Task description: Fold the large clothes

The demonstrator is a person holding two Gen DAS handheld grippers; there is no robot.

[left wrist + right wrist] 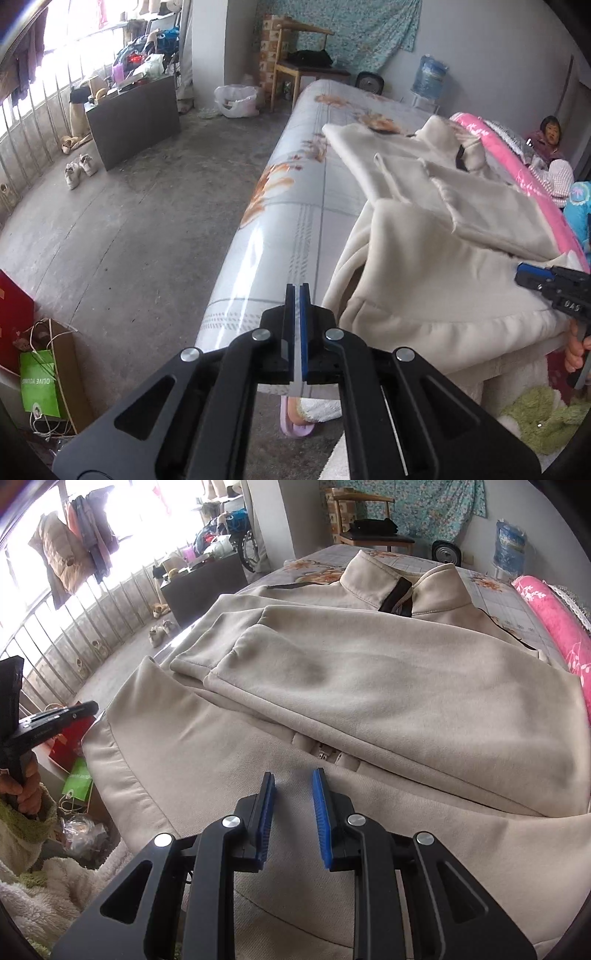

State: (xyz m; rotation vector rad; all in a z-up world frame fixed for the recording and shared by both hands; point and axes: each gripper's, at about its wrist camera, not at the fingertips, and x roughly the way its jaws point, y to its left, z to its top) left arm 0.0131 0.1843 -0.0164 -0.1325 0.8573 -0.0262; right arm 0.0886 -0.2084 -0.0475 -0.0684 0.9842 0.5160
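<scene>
Jacket point(369, 672) hem under gripper point(293, 786)

Your jacket point(332, 686) lies spread on the bed point(295, 192), collar point(388, 579) at the far end, one sleeve point(369, 672) folded across its front. A rolled quilt point(554, 627) runs along the bed's right side. Beyond the bed's far end stands a chair point(295, 62), and the floor point(147, 206) is to your left.
</scene>
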